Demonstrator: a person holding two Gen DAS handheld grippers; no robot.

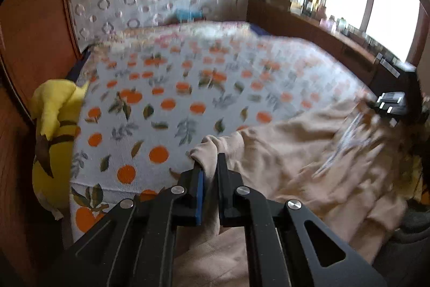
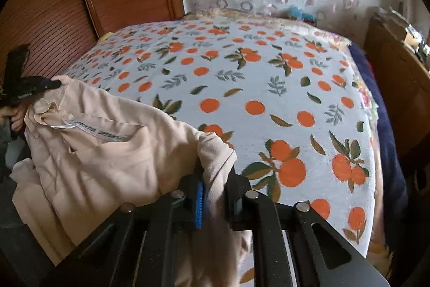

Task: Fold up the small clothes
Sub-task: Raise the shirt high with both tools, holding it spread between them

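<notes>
Clenched on a beige garment (image 1: 295, 152) at 6 o'clock: left fingers (image 1: 209, 174), pinching one bunched edge. Same for right fingers (image 2: 215, 179), gripping another edge of it. Draped over the near end of the bed (image 2: 242, 88), rumpled, no fold made yet; judged barely begun, spreading and folding all left. Blurred at 3 o'clock in the left view. Lower hem cut off. Garment type hard to tell.

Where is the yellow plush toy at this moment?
In the left wrist view the yellow plush toy is at the far left, wedged between the bed edge and the wooden wardrobe.
</notes>
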